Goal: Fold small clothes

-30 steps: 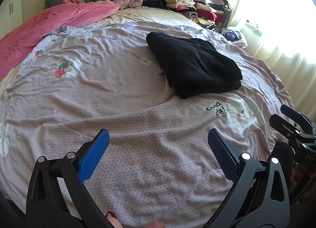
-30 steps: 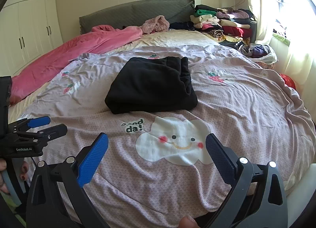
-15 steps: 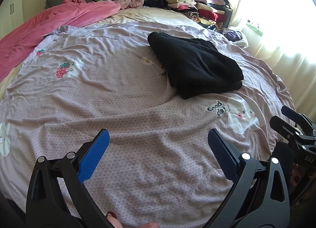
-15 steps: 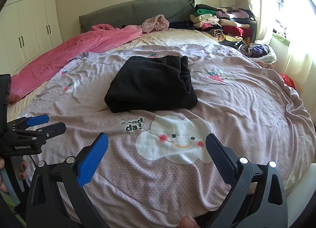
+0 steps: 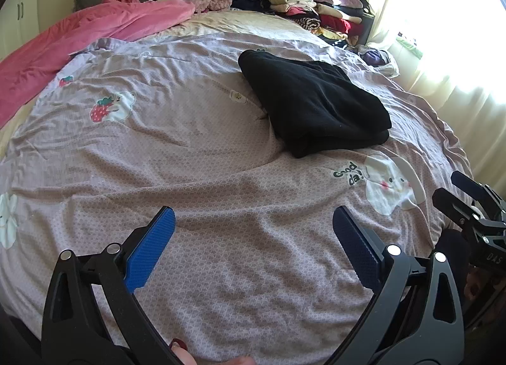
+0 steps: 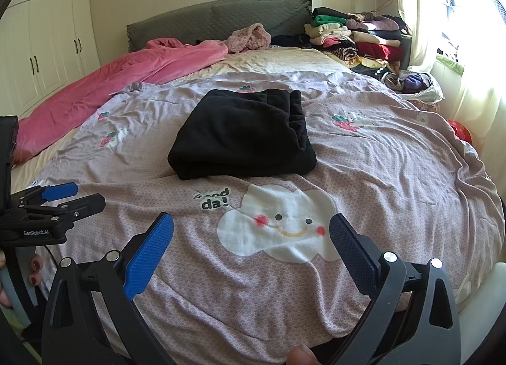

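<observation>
Both the left gripper point(image 5: 253, 225) and right gripper point(image 6: 251, 232) are gaping wide, holding nothing. The black folded cloth point(image 6: 243, 134) is lying apart on the bed cover point(image 6: 395, 169); its inside layers are hiding.

Slight drift of both wrist views toward the folded black garment point(image 5: 313, 110), nothing else.

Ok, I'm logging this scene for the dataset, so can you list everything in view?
black garment: one, black, folded, middle of the bed
bedspread: one, lilac with cartoon prints, covering the bed
blanket: one, pink, bunched along the far left side
headboard: one, grey, far end
clothes pile: one stack, mixed colours, far right corner
wardrobe: one, cream, left wall
left hand-held gripper: open, empty
right hand-held gripper: open, empty
</observation>
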`<state>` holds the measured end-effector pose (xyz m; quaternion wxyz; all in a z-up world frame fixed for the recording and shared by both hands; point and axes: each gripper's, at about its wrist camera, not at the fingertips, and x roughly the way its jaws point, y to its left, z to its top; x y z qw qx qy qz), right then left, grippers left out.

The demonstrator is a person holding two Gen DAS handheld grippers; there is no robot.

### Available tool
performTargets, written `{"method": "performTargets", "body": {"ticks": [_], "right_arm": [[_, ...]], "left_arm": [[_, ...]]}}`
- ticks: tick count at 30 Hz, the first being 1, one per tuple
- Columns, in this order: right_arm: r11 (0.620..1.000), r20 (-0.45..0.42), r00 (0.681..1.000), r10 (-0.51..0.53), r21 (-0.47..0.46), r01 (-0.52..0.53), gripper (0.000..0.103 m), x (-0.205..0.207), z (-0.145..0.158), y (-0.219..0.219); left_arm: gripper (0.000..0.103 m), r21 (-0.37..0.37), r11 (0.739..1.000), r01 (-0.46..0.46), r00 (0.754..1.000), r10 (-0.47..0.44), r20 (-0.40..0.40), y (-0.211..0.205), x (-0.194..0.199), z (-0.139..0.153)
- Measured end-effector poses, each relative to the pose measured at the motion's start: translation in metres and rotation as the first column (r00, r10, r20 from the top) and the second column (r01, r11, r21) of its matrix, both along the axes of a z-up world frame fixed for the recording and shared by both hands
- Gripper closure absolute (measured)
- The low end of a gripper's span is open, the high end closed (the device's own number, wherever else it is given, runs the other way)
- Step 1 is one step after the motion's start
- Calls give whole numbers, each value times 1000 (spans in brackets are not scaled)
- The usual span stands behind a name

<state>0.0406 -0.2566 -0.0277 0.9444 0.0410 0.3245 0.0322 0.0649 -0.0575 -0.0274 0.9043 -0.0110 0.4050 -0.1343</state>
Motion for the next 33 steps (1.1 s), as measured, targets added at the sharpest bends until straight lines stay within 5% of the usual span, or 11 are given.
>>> {"method": "performTargets", "body": {"ticks": [33], "right_arm": [[1000, 0, 1000, -2, -5, 2, 5, -1, 1, 0]], "left_arm": [[10, 0, 1000, -8, 1000, 8, -11, 2, -3, -2]]}}
